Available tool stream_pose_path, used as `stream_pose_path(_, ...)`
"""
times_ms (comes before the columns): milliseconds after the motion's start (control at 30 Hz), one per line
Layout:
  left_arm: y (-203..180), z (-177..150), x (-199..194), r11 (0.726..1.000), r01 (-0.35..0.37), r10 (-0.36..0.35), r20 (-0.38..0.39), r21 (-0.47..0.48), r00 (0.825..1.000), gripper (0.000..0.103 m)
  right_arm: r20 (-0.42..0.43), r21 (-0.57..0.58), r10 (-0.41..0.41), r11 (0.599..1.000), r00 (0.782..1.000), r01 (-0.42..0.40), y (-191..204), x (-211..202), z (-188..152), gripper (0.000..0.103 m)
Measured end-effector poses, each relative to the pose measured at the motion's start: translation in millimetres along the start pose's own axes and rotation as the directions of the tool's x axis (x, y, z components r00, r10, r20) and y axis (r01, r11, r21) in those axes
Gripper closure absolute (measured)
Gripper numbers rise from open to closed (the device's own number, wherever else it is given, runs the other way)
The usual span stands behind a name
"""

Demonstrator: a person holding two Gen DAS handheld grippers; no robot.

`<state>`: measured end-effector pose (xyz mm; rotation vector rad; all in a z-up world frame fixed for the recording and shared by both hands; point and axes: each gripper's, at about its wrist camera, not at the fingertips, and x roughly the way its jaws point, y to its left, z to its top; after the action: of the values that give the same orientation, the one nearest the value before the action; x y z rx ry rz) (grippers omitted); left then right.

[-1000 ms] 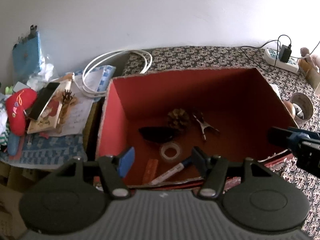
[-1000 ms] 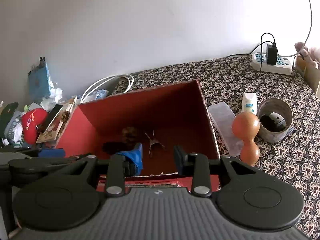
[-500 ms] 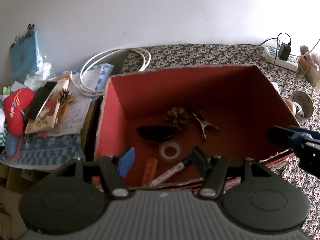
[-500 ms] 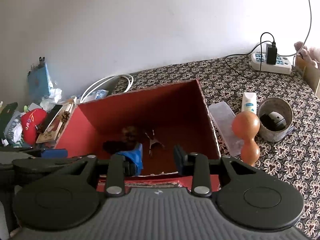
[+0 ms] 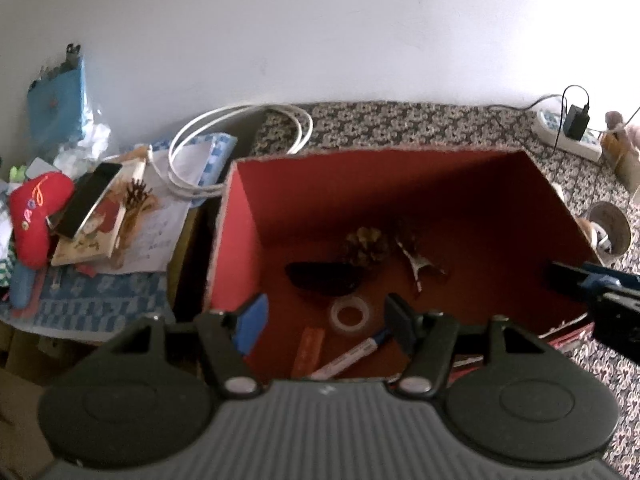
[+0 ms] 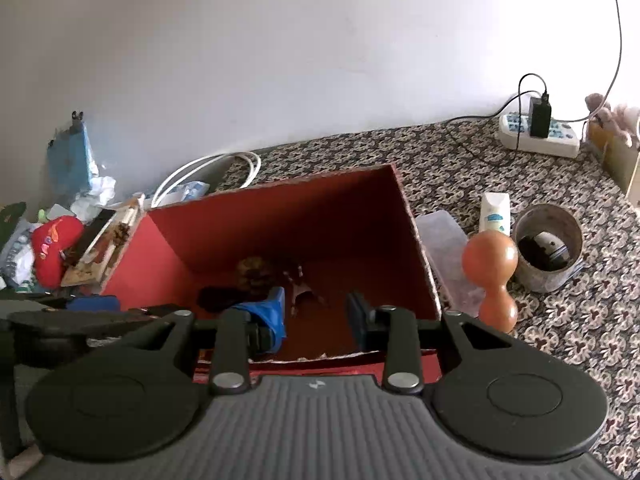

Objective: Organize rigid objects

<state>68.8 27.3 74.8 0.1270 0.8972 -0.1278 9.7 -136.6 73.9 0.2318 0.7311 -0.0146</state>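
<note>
Left clutter: a red plush (image 5: pixel 38 208) and a phone (image 5: pixel 88 198) lie on papers, well apart from the box.
Left hand-held gripper (image 5: pixel 326 322): jaws wide apart, nothing between them; it hovers over the near edge of the red box (image 5: pixel 240 220).
Box contents: dark oval object (image 5: pixel 326 278), pine cone (image 5: pixel 368 244), metal clip (image 5: pixel 416 264), tape roll (image 5: pixel 351 315), orange strip (image 5: pixel 308 350) and marker pen (image 5: pixel 352 354), all resting on the box floor.
Right hand-held gripper (image 6: pixel 316 314): jaws moderately apart and empty, poised above the box's near wall.
Outside the box, right: clear plastic case (image 6: pixel 440 236) touching the box wall; orange dumbbell-shaped object (image 6: pixel 490 272) just beside it; white tube (image 6: pixel 496 214); round tin (image 6: pixel 548 246).
Counter (image 6: pixel 560 320): patterned cloth.
Step in hand: judged a pause between placements; both tools are free.
Next move: likely the right tool swings right to the orange object, which calls for wider jaws around its narrow waist.
</note>
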Motion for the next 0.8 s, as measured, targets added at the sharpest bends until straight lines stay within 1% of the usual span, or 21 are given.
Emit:
stream_pose_path(200, 0.2, -1.6, 2.4, 1.000, -0.004, 0.004, -0.006, 0.004, 1.000, 0.036, 0.006, 0.004, -0.021, 1.000, 1.000, 0.021, -1.9, -0.5, 0.7, 0.086)
stream_pose_path(500, -4.3, -4.4, -2.7, 1.000, 0.007, -0.007, -0.013, 0.011, 1.000, 0.036, -0.008, 0.024, -0.025, 0.999, 1.000, 0.025, -5.0, -3.5, 0.4, 0.086)
stream_pose_path(800, -9.9, -6.3, -10.6, 1.000, 0.002, -0.002, -0.004, 0.021, 1.000, 0.036, 0.000, 0.031, -0.022, 0.999, 1.000, 0.022, -6.8, -13.0, -1.5, 0.086)
